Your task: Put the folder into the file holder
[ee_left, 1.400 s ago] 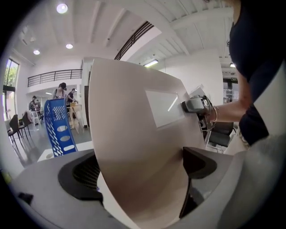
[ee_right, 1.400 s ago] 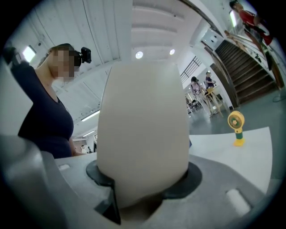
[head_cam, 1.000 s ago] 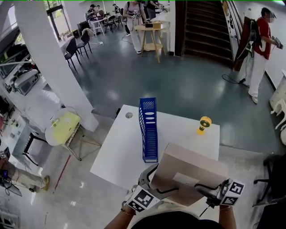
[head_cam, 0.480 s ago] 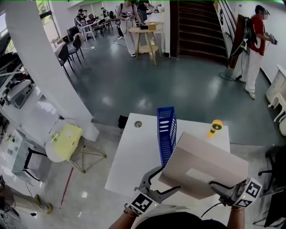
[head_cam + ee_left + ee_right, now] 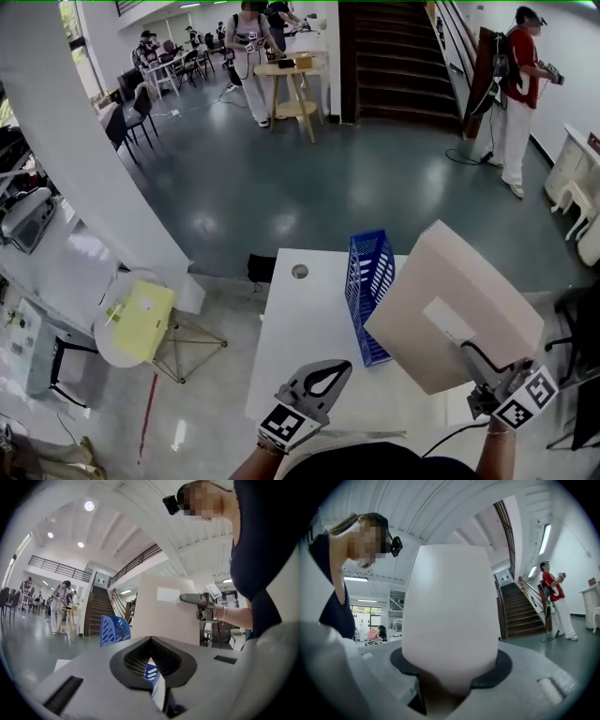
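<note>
Folder (image 5: 457,309) stood upright, gripped by my right tongs (image 5: 474,362), to slot into file holder (image 5: 370,291) at nine o'clock; left tongs (image 5: 330,373) had just closed, empty.

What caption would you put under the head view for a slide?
Right gripper holds the beige folder tilted above the white table, beside the blue file holder, not yet inserted.

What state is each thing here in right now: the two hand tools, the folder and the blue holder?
left gripper: shut and empty; its jaws have just been closing, with nothing between them.
right gripper: shut on the folder's lower edge.
folder: closed, held up tilted in the air, not yet in the holder.
file holder: upright on the white table, looks empty.
</note>
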A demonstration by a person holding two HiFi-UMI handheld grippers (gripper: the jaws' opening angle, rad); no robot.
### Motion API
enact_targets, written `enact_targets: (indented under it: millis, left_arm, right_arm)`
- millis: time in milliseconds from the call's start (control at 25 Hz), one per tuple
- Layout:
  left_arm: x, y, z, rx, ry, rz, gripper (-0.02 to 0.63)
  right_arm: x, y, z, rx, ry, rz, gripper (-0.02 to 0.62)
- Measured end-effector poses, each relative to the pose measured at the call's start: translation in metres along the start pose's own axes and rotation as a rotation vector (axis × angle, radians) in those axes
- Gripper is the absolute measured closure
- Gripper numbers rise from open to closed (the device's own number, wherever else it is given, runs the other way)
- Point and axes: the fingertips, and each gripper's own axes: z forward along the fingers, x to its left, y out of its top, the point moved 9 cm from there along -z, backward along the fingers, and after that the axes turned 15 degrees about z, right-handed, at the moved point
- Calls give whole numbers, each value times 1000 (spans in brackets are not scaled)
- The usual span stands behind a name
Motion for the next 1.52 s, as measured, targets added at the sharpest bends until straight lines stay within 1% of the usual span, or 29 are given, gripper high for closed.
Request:
enact_targets:
  millis: [80, 200, 400, 640, 760, 880, 1000, 1080, 1240, 1440, 1520]
  left_arm:
    - [10, -1, -12, -1, -8, -14, 607]
    - [23, -6, -27, 10, -5, 10, 607]
    - [36, -21, -51, 24, -3, -7, 607]
    - [48, -22, -75, 37, 0, 9, 607]
    - [57, -24, -88, 31, 13, -20, 607]
    - [65, -25, -96, 21, 22, -22, 607]
    - [70, -30, -104, 35, 33, -20, 607]
    - [74, -34, -107, 39, 46, -27, 607]
    - [76, -37, -111, 41, 51, -37, 607]
    - [79, -38, -112, 39, 49, -27, 607]
    - [80, -38, -113, 37, 49, -26, 607]
  right_arm:
    - [5, -3, 8, -31, -61, 4, 334]
    - [12, -7, 23, -71, -139, -13, 334]
    - [18, -21, 52, -103, -207, -33, 334]
    - [32, -35, 83, -102, -260, -63, 334]
    - [38, -46, 96, -102, -284, -99, 334]
    - [35, -58, 109, -98, -307, -104, 334]
    - [32, -70, 119, -125, -324, -119, 334]
    - [34, -71, 126, -150, -333, -142, 334]
    - [35, -71, 138, -176, -339, -140, 334]
    - [40, -77, 149, -178, -347, -183, 334]
    - [42, -78, 150, -177, -354, -182, 334]
